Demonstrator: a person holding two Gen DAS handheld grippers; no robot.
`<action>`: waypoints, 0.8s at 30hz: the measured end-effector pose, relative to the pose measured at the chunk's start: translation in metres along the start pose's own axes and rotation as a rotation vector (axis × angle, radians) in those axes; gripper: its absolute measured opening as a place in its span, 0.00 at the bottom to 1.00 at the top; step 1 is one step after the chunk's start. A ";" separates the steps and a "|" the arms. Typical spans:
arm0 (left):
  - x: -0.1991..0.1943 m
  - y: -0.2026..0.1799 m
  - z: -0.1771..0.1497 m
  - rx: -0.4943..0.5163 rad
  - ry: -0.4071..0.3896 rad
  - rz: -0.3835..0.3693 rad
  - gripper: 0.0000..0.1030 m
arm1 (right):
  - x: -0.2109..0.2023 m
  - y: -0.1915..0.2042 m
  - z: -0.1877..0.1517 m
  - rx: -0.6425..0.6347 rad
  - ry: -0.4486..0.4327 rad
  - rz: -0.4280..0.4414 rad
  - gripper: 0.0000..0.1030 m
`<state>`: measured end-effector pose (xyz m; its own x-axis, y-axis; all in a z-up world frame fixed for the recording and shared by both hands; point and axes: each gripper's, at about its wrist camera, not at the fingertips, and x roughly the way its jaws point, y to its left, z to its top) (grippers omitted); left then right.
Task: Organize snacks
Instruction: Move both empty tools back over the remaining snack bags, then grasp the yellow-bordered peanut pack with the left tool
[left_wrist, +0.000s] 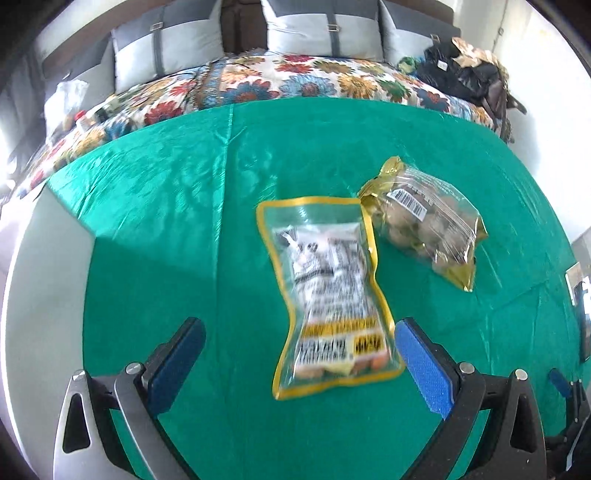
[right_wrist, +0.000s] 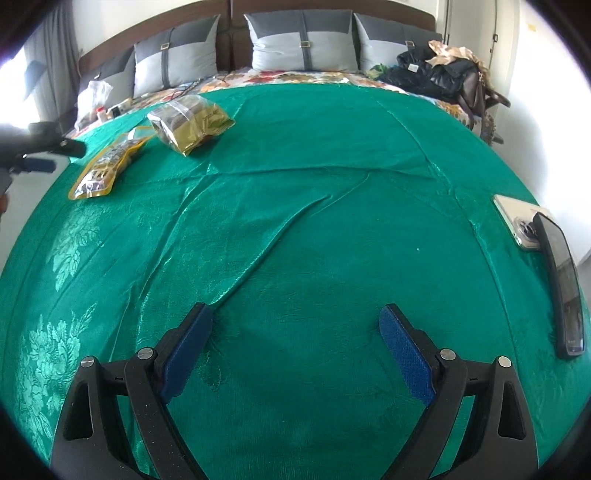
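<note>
Surface: a green cloth (right_wrist: 332, 206) spread over a bed, filling most of both views.
Snacks: a flat yellow-edged pouch (left_wrist: 328, 299) lies at the centre of the left wrist view, with a gold-ended clear bag (left_wrist: 424, 221) just beside its upper right corner; whether they touch I cannot tell. In the right wrist view both sit at upper left.
Left gripper (left_wrist: 299, 332): jaws spread wide over the pouch's lower end, nothing clamped.
Right gripper (right_wrist: 295, 325): jaws wide apart above bare cloth at lower centre, holding nothing.
Bystanders: two phones (right_wrist: 561, 273) at the right edge of the right wrist view.
Progress: two packets appear grouped together; no other snacks visible on the cloth, and no container in view, so little seems left.
</note>
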<state>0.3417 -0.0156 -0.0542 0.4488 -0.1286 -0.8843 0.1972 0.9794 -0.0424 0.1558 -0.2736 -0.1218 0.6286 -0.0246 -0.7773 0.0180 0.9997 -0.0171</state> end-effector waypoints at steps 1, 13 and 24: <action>0.006 -0.002 0.004 0.006 0.005 0.002 0.98 | 0.000 0.000 0.000 0.000 0.001 0.000 0.92; 0.063 -0.014 0.019 -0.007 0.075 0.052 0.92 | -0.001 0.000 0.000 0.000 0.000 0.000 0.92; 0.008 0.017 -0.059 -0.181 0.041 -0.009 0.58 | -0.001 0.001 0.000 -0.001 0.001 0.000 0.92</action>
<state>0.2974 0.0095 -0.0895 0.4112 -0.1343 -0.9016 0.0394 0.9908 -0.1296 0.1556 -0.2727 -0.1212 0.6281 -0.0241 -0.7778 0.0167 0.9997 -0.0176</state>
